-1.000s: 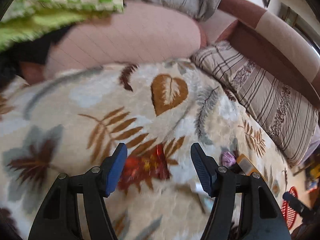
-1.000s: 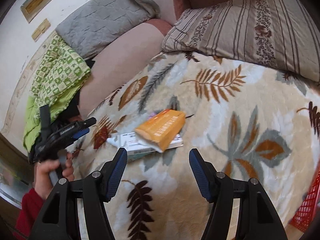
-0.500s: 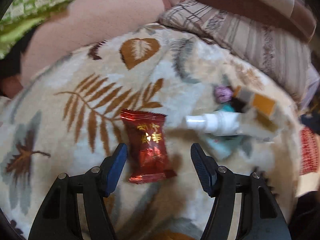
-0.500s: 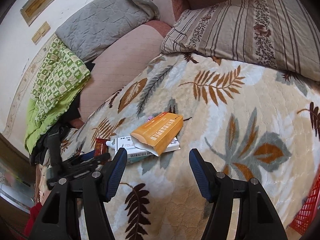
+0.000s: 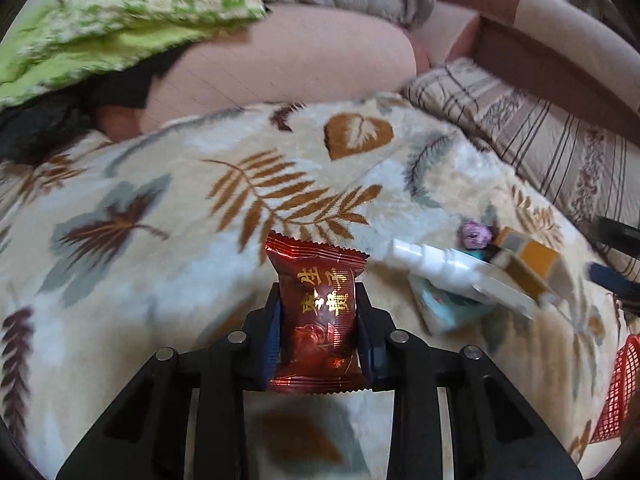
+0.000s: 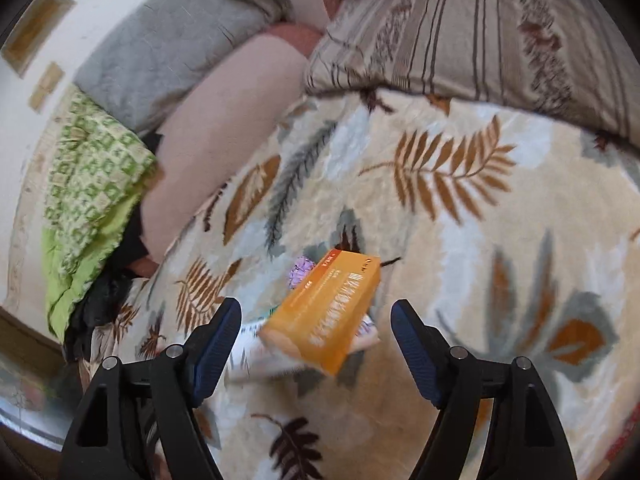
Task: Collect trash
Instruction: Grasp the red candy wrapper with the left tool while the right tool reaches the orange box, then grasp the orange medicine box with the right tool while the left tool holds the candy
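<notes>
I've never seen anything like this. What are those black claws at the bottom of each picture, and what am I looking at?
They are two hand-held pincers, one in each of a person's hands, each with a wide-angle camera looking along its fingers. One picture is from the left gripper, which is shut on a red snack wrapper. The other is from the right gripper, which is open above an orange box. Both look down on a leaf-patterned blanket on a sofa. Also lying there: a white tube and a small purple wrapper.
</notes>
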A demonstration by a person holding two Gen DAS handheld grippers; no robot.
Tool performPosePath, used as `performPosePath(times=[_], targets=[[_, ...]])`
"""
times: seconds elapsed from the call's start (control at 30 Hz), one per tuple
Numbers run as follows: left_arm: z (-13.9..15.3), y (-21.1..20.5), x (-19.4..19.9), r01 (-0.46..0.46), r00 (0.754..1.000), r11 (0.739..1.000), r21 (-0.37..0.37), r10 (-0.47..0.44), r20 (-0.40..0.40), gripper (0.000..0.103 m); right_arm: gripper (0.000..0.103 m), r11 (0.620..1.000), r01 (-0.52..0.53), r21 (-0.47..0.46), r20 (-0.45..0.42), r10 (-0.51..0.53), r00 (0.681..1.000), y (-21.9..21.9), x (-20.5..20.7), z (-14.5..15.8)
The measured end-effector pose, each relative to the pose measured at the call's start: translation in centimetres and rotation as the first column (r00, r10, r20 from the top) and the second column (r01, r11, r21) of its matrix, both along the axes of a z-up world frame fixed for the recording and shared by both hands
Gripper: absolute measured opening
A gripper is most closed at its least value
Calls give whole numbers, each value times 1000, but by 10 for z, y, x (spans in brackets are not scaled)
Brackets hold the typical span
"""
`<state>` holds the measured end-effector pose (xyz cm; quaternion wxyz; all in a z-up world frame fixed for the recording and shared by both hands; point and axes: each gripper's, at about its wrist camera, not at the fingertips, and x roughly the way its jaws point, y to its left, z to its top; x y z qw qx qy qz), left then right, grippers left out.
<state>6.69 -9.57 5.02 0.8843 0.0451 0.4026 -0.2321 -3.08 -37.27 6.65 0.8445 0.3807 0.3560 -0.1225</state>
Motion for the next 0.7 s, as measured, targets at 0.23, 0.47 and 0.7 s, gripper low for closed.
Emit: performPosePath(times=[0.23,0.47,0.7], targets=[[26,16,-68,22,996,1000,-18,-20,87,31,70,999,-49,10,-124,50,991,7,29,-32],[22,21,-117,39,996,998,-47,-35,79,31,60,991,-89,-96,-126,77,989,19,-20,-23],[25,28,-171,40,992,999,-33,-36,123,31,42,960,-207,-187,-45,202,978,61,-103,-9]])
